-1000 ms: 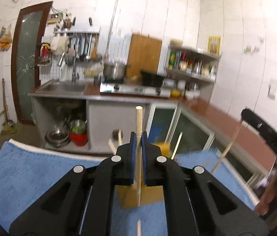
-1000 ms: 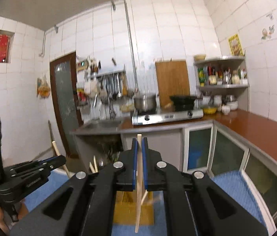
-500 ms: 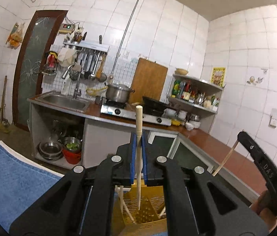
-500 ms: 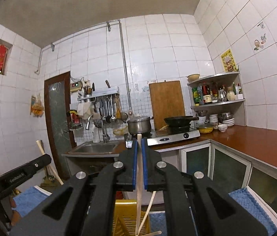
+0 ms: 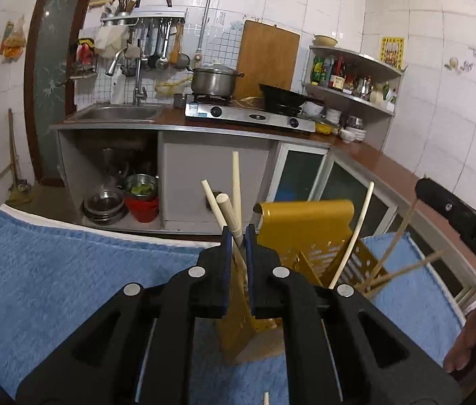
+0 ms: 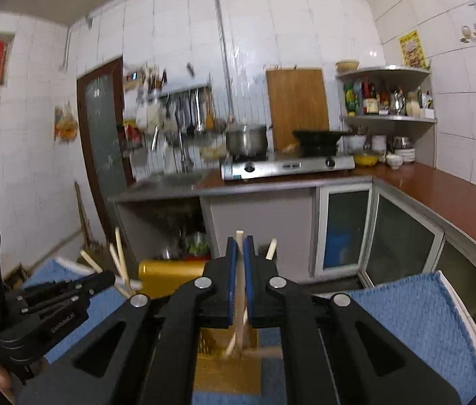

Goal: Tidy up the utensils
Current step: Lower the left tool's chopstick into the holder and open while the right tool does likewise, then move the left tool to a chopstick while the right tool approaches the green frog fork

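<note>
My left gripper (image 5: 238, 233) hangs over a yellow perforated utensil holder (image 5: 305, 229) on a blue towel (image 5: 69, 287). Its jaws are opening. A pale wooden chopstick (image 5: 229, 214) sits loose between the blue pads and leans to the left. Several more chopsticks (image 5: 356, 229) stand slanted in the holder. My right gripper (image 6: 240, 243) is shut on an upright chopstick (image 6: 239, 290), whose lower end reaches down into the holder (image 6: 167, 276). The left gripper (image 6: 52, 297) shows at the right view's left edge, and the right gripper (image 5: 457, 216) at the left view's right edge.
A hand (image 5: 474, 341) holds the right gripper's handle. Behind the towel are grey cabinets, a sink (image 5: 119, 113), a gas stove (image 5: 248, 113) with a pot, and a brown counter (image 6: 457, 195) along the right wall. Bowls (image 5: 106, 202) lie under the sink.
Both grippers have come down toward the yellow holder. The left chopstick has gone from upright to leaning left between slightly wider pads. The right chopstick stays upright and clamped.
</note>
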The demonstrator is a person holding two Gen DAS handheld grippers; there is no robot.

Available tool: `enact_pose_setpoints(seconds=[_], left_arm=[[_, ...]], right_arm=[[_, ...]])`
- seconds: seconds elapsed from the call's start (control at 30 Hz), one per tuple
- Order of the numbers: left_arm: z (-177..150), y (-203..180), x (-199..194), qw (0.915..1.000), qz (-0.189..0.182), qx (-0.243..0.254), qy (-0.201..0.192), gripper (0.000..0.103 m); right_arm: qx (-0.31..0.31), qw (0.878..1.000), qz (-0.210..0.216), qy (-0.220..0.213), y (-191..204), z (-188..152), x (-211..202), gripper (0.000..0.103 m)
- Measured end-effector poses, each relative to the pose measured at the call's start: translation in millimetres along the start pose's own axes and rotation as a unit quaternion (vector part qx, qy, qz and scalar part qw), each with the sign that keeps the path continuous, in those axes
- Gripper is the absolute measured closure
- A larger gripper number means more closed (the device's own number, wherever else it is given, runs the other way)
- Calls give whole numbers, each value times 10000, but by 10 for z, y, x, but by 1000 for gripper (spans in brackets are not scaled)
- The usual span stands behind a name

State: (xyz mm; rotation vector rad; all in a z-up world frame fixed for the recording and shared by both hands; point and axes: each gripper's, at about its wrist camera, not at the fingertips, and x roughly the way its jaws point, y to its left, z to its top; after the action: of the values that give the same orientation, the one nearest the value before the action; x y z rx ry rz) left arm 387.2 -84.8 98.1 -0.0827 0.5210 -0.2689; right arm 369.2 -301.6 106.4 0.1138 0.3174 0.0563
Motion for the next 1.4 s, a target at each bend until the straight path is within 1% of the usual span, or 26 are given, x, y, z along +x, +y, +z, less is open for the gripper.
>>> enact_pose_setpoints(seconds=[0.13,0.17,0.23,0.27,0.33,0.4,0.5,0.6,0.7,0.73,0.9,0.93,1.1,1.17,1.23,1.3,1.4], left_arm=[[5,-88,-125,9997,105,76,220,95],[7,-100,-185,9996,108,86,241,95],[11,-114,-358,9996,101,108,229,94],[7,-114,-454,9996,103,122,230,92],[-32,-109,-669,9995,104,172,251,81],[-74,-88,-840,9993,130,213,277,74],[-192,-22,-1079,9985,159,222,482,73],[-327,57,-1228,9971,182,159,726,73],[-551,135,-1334,9949,245,144,972,73],[-619,149,-1346,9943,245,143,1028,73],[-1096,231,-1320,9896,258,108,1414,73],[-1200,242,-1300,9883,243,103,1499,73],[-1591,254,-1149,9817,205,149,1888,73],[-1709,221,-1080,9790,194,252,2011,76],[-1793,186,-1007,9759,161,315,2153,83],[-1875,172,-923,9723,163,346,2305,87],[-1904,156,-874,9728,210,399,2274,87]], right_arm=[[105,9997,19,221,-28,-55,-109,97],[153,9995,2,269,-46,-75,-186,95],[188,9993,22,334,-56,-99,-314,73],[189,9993,-7,329,-54,-118,-419,57],[219,9989,43,402,-61,-179,-585,56],[249,9981,124,541,-47,-236,-699,56],[202,9969,175,745,0,-372,-898,56],[231,9941,229,1035,50,-520,-1052,58],[140,9914,158,1295,115,-714,-1183,58],[114,9907,136,1345,131,-761,-1214,59],[73,9833,108,1813,215,-1217,-1299,59],[81,9814,109,1917,229,-1343,-1286,59],[50,9743,110,2251,318,-1753,-1190,61],[34,9724,127,2328,372,-1861,-1145,61],[19,9695,130,2446,417,-1948,-1063,64],[-7,9670,134,2546,464,-2022,-977,65],[-31,9666,169,2558,519,-2067,-883,67]])
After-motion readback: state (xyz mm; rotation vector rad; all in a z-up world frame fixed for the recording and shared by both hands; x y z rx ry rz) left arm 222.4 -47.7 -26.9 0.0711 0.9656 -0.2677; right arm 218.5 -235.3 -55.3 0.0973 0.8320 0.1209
